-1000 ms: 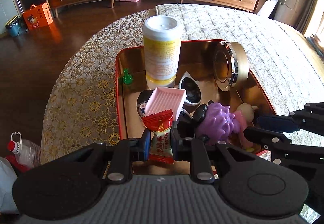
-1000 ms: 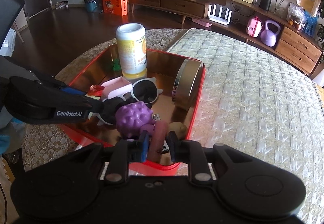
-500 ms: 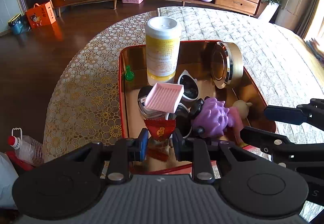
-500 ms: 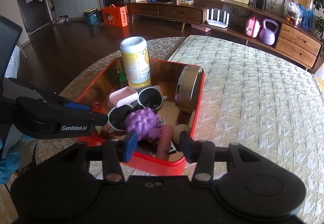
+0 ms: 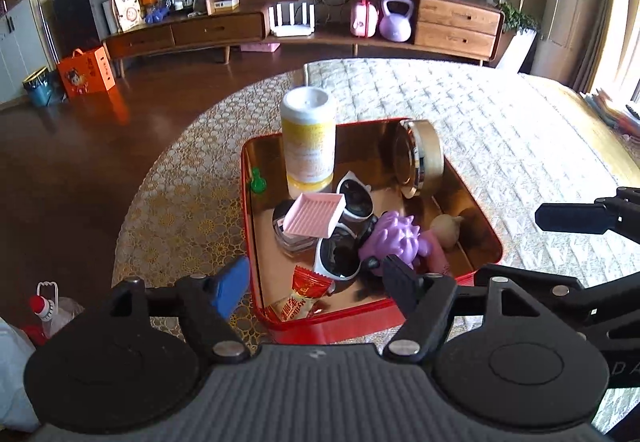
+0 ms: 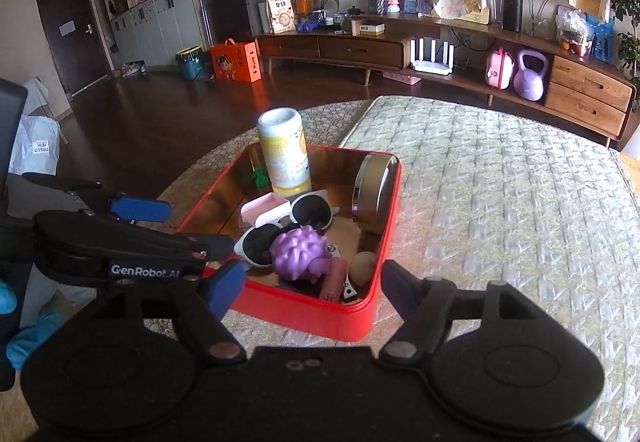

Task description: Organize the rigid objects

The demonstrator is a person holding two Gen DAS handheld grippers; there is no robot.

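Note:
A red tin point(image 5: 332, 318) point(image 6: 304, 316) on the table holds a yellow canister point(image 5: 308, 144) point(image 6: 284, 152), a round gold tin point(image 5: 420, 158) point(image 6: 374, 194), white sunglasses point(image 5: 340, 246) point(image 6: 308, 210), a pink dish point(image 5: 314, 214), a purple spiky toy point(image 5: 394, 238) point(image 6: 298, 254), a pink tube point(image 6: 334, 278) and a red candy packet point(image 5: 302, 294). My left gripper point(image 5: 316, 292) is open and empty at the tin's near edge, above the packet. My right gripper point(image 6: 312, 288) is open and empty at the tin's near corner.
A small green pin point(image 5: 257, 180) stands in the tin's left side. The tin sits on a round table with a gold lace cloth point(image 5: 176, 218) and a white quilted cloth point(image 6: 500, 194). A plastic bottle point(image 5: 48, 310) stands on the floor to the left.
Both grippers have opened and pulled back. The left let go of the red candy packet, now lying in the tin. The right let go of the pink tube beside the purple toy.

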